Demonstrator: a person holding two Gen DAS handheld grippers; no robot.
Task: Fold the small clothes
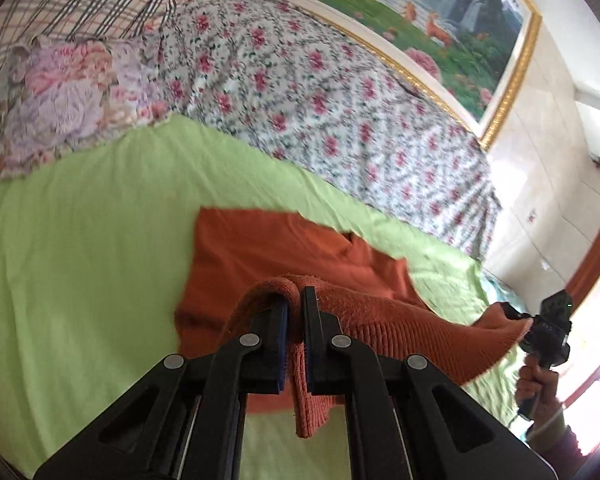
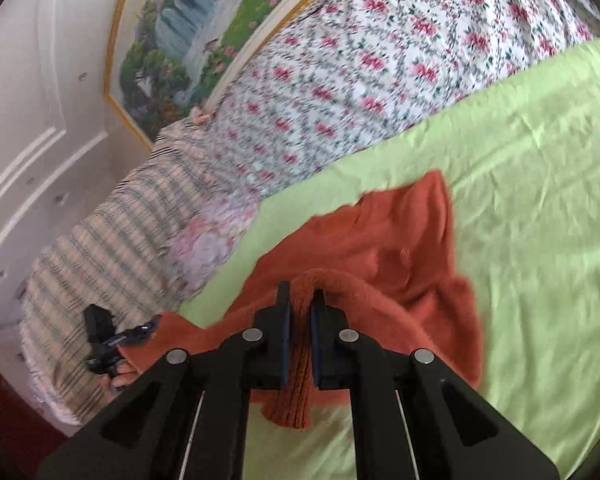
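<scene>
Your left gripper (image 1: 296,300) and right gripper (image 2: 300,300) each pinch a ribbed edge of the orange garment (image 1: 284,248), lifting it above the green sheet (image 1: 80,240), near its flowered-quilt (image 1: 300,80) edge.

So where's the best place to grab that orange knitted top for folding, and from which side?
By its ribbed hem, one corner per gripper, coming in from the near edge. That is how it is held: the left gripper and right gripper are each shut on a bunched end of the orange top, its far part trailing on the green sheet. The thick rib probably slips less.
</scene>
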